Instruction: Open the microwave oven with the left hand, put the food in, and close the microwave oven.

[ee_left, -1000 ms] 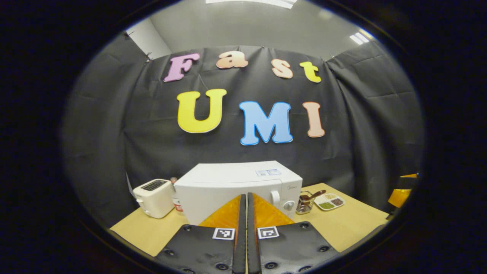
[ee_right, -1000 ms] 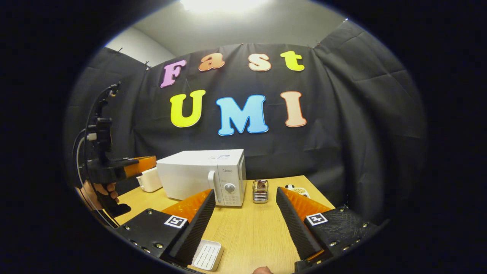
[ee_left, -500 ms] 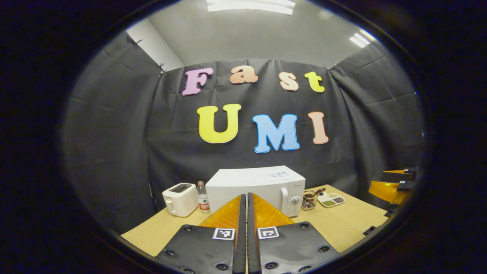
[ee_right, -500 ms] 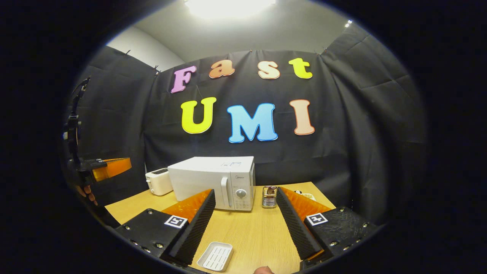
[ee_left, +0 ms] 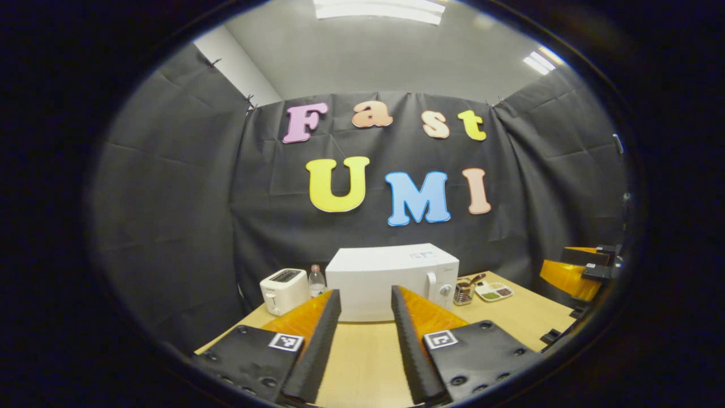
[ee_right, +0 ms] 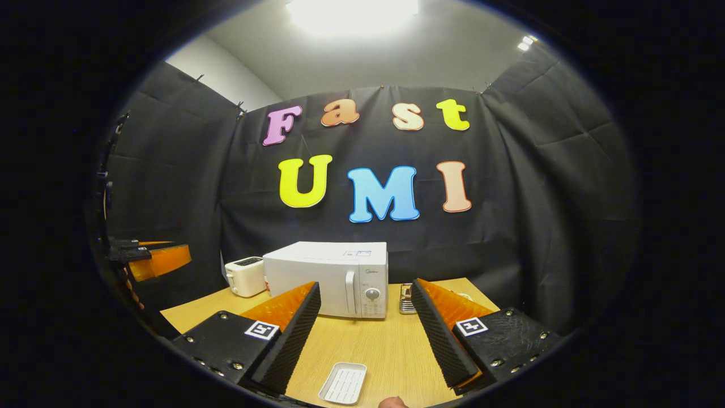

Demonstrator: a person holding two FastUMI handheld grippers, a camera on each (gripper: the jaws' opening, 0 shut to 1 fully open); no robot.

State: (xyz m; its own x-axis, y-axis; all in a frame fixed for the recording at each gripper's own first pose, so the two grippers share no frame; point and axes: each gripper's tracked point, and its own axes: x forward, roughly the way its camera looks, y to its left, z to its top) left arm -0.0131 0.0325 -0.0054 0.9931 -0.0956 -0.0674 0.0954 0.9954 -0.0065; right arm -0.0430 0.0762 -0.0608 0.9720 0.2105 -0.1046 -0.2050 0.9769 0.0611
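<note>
The microwave oven (ee_left: pixel 396 280) stands closed near the rear edge of the surface (ee_left: pixel 362 362), straight ahead of the left gripper (ee_left: pixel 364 331). Its vertical door handle (ee_left: pixel 431 286) lies right of that gripper's axis. Left jaws: parted, empty. The right gripper (ee_right: pixel 365 326) has its jaws wide, also empty, above a white tray (ee_right: pixel 342 383) at the front edge. Judged: the left gripper must advance and shift right.

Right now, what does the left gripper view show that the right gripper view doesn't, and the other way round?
Left gripper view: a bottle between toaster and microwave, and a divided dish of food past the metal holder. Right gripper view: a white ridged tray lying on the table near the open right gripper. Both: the closed microwave, toaster, holder, table.
</note>
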